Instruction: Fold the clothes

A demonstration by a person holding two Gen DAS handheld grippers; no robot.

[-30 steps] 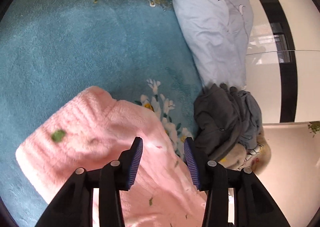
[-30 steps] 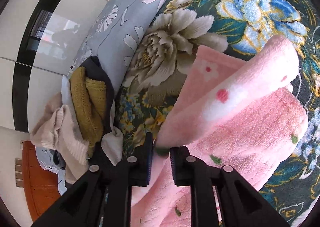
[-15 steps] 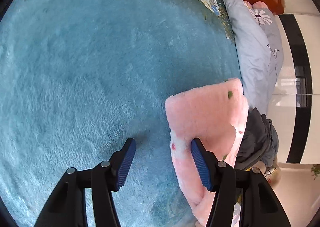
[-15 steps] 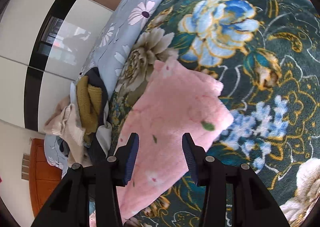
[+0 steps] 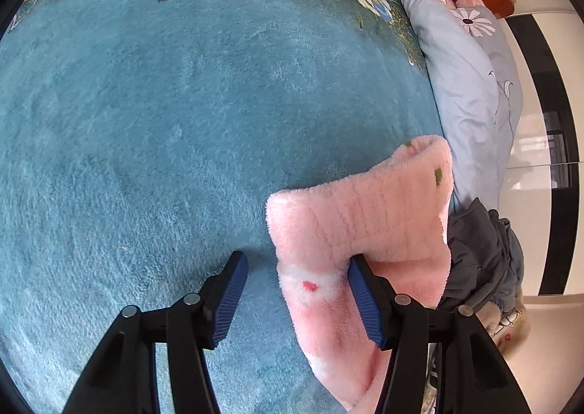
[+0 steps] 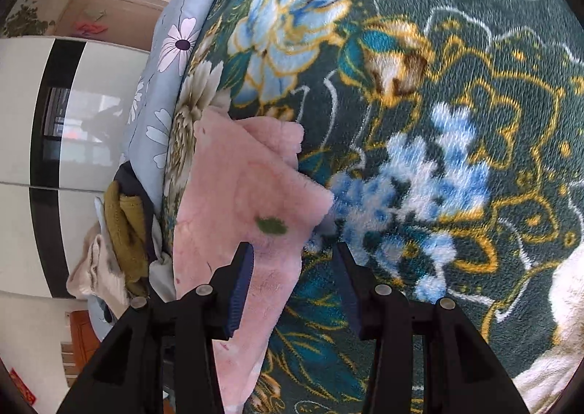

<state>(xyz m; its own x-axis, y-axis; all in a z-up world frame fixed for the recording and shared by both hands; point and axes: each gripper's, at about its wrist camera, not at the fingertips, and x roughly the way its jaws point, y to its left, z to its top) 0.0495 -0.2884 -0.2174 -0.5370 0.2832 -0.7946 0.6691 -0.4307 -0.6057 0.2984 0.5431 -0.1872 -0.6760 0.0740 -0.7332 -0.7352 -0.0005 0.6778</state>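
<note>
- My left gripper is spread, and the folded pink garment pokes in from the right-hand side, its fleece brushing the inner face of my right-hand finger; the other finger hangs over bare blue blanket. Nothing is pinched.
- My right gripper has just been opening and now stands spread too. The pink garment lies under its left-hand finger and runs ahead and to the left; the right-hand finger is over the flowered blanket.
- Risk 1: the fleece is thick and springy, so a loose top layer, which looks bowed up in the left view, could flop open once nothing holds it down.
- Risk 2: if I close either gripper here, I may catch only 1 layer, or snag blanket pile along with it, and drag the fold crooked.
- Risk 3: the garment sits close to the pile of clothes beyond it; a careless push could shove it into that heap.
</note>
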